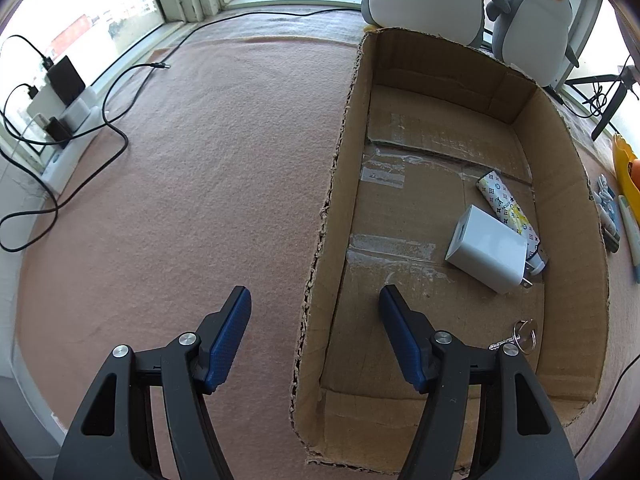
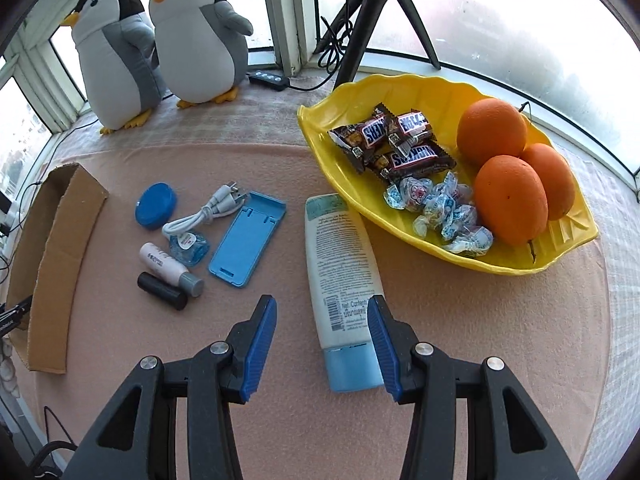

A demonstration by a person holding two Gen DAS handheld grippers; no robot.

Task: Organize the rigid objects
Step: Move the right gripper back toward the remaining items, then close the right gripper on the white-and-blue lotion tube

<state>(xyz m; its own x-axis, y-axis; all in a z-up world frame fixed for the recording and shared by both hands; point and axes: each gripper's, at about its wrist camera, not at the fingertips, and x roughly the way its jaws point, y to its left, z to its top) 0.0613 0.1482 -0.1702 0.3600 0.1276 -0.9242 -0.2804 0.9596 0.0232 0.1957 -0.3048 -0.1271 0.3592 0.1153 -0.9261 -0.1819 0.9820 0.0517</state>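
Left gripper (image 1: pixel 315 294): blue-padded fingers (image 1: pixel 230 340) stand apart with nothing between them, one over the pink cloth (image 1: pixel 192 184), the other over the near end of the cardboard box (image 1: pixel 332 216). Box contents: white plug adapter (image 1: pixel 486 250) lying against a patterned tube (image 1: pixel 506 204), near the right wall; key ring with a key (image 1: pixel 524 336) near the front right corner, partly behind the gripper's arm. Right gripper (image 2: pixel 322 314): fingers apart, gripping nothing, set above the lower part of a white lotion tube with a light-blue cap (image 2: pixel 344 288), which lies flat on the cloth, cap toward the camera; its far end lies just beside the rim of the yellow dish (image 2: pixel 320 136). Loose items between tube and box in the right wrist view: blue round lid (image 2: pixel 155 205), white coiled cable (image 2: pixel 208 210), wrapped blue candy (image 2: pixel 189 245), light-blue flat case (image 2: pixel 248 240), small pinkish bottle with grey cap (image 2: pixel 170 268), black cylinder (image 2: pixel 162 291). Dish holds three oranges (image 2: pixel 510 200), Snickers bars (image 2: pixel 394 142) and wrapped candies (image 2: pixel 444 212). Two plush penguins (image 2: pixel 160 48) stand by the window, behind the box
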